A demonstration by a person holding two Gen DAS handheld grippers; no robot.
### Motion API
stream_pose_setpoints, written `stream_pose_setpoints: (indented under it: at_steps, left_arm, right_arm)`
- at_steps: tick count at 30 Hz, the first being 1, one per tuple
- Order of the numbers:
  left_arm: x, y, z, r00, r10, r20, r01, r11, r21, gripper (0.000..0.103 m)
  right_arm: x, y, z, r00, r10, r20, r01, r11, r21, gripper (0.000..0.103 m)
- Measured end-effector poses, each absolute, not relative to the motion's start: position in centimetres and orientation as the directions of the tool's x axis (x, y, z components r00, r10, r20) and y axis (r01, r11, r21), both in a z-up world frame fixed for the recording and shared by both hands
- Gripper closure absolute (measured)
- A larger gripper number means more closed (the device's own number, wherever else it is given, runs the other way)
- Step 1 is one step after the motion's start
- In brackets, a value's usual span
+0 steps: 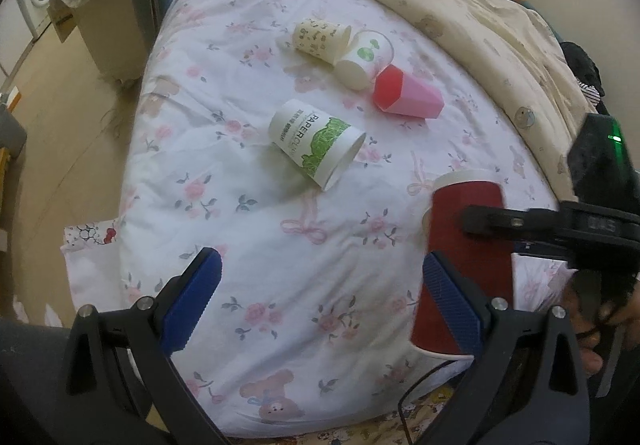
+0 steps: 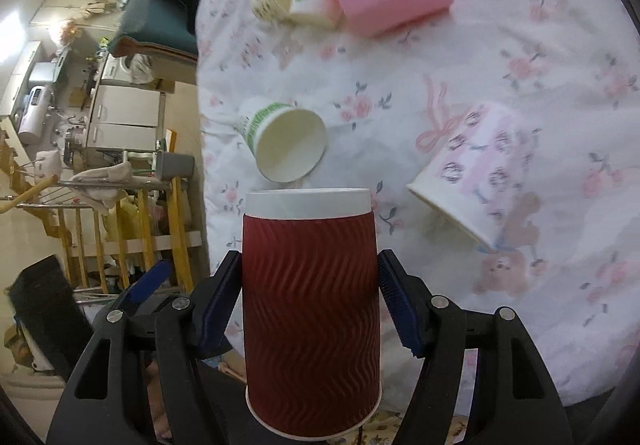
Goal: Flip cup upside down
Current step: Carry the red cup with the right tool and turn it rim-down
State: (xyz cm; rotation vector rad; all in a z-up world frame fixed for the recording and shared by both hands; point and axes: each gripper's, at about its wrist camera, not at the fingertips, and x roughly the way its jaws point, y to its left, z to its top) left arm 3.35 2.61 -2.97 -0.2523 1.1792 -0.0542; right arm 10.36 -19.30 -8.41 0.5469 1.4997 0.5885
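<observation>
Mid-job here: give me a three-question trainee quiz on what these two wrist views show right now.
1. True or false: the left gripper is shut on a cup.
2. Multiple choice: what does the right gripper hold? A) the pink cup B) the red ripple cup C) the green-printed paper cup
3. Fill in: the pink cup is ____ on the floral bedspread.

Key
1. False: its blue fingers stand wide apart with only bedspread between them.
2. B: the red ripple cup sits between both pads, its wider rim toward the camera.
3. Lying on its side, as are the green-printed paper cup and the other paper cups.
</observation>
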Motion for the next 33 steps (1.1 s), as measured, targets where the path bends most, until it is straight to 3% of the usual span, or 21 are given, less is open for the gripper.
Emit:
stream_pose_setpoints:
  at_steps: [8,17,33]
  left_arm:
    - [3.1,2.0,-2.5,0.434,-0.162,-0.886,-0.072,0.974,-0.213,0.003]
    - [3.0,1.3,-2.5,0.442,-0.180,-0.879,-0.040,0.975,-0.220,0.003]
    - [1.4,-4.0,-2.5,0.352,-0.368,-0.861,0.226,0.926,-0.303,0.003]
  right_arm:
    - [8.9,-22.4,-5.0,0.120,0.690,-0.714,-0.102,0.724,0.683,0.033]
    - [8.1,-24.0,-5.5,0.210,0.703,-0.680,-0.125,0.709,0.694,0.033]
    - [8.1,-22.3,-4.3,0.273,0.636,-0.722,-0.226,0.772,0.595,0.033]
